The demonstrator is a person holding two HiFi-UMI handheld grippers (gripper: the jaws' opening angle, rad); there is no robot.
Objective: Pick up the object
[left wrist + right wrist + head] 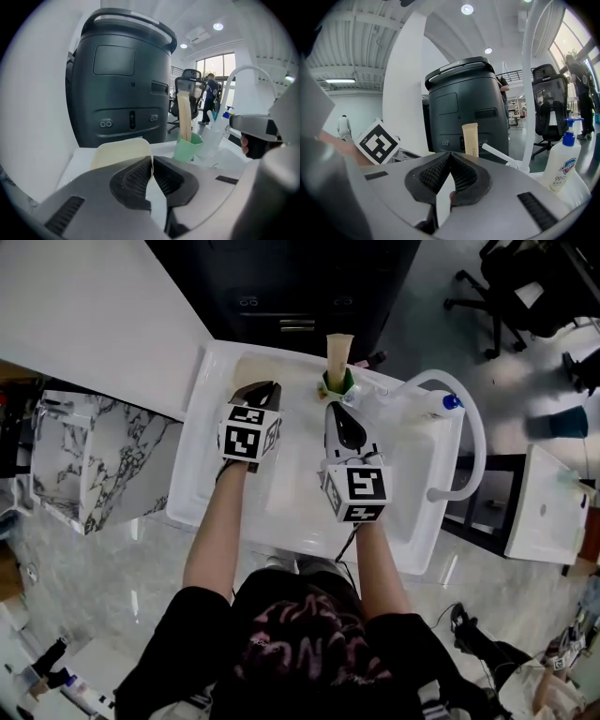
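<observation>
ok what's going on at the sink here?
A person stands over a white sink with a gripper in each hand. The left gripper is shut on the edge of a cream flat piece at the sink's back left corner. I can't tell whether the piece is clear of the surface. The right gripper is shut and empty, held over the basin near a green cup.

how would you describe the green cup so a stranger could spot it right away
Start at the white sink and look along its back edge, left of the curved white faucet. The green cup stands there, between the cream dish and the soap bottle. It is the only green thing, with a tall tan tube standing upright in it.
</observation>
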